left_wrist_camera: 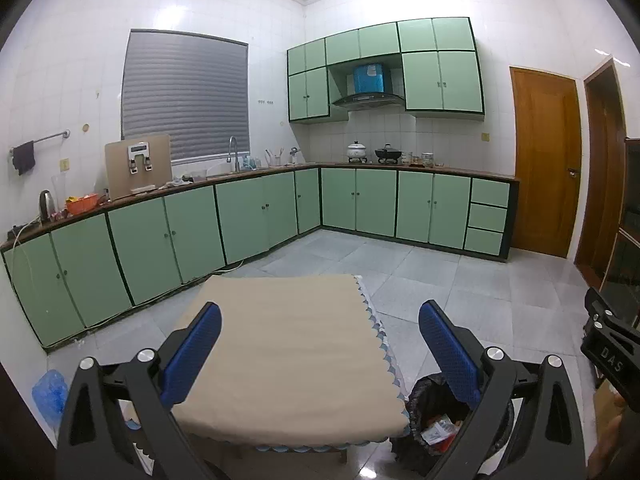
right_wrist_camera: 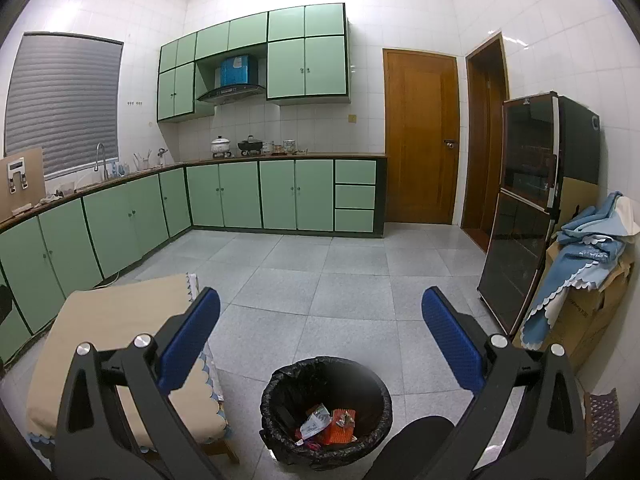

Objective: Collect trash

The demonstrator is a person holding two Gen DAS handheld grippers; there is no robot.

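White-tiled walls enclose a kitchen with an L-shaped run of green base cabinets point(right_wrist_camera: 224, 196), a bank of green wall cabinets point(right_wrist_camera: 256, 56) around a range hood point(right_wrist_camera: 231, 92), and a grey tiled floor point(right_wrist_camera: 340, 280). Two wooden doors point(right_wrist_camera: 420, 136) stand at the far right corner, one on each wall, and one dark glass-fronted cabinet point(right_wrist_camera: 528, 208) stands beside a cardboard box point(right_wrist_camera: 592, 312) draped with blue cloths. One window is covered by a grey blind point(left_wrist_camera: 186, 96). Two pots point(left_wrist_camera: 372, 153) sit on the stove, one white and one black.

One low table point(left_wrist_camera: 288, 352) with a beige cover fills the near left; nothing lies on its top. Just beside its right corner, on the floor, stands one bin point(right_wrist_camera: 326, 408) lined with a black bag. Inside it lie the collected wrappers point(right_wrist_camera: 328, 426): one white and green packet and at least one orange one; other scraps are too small to count.

One left gripper point(left_wrist_camera: 320, 344) hangs over the table, its two blue fingers spread wide with nothing between them. One right gripper point(right_wrist_camera: 320, 342) hangs above the bin, its jaws likewise spread and empty.
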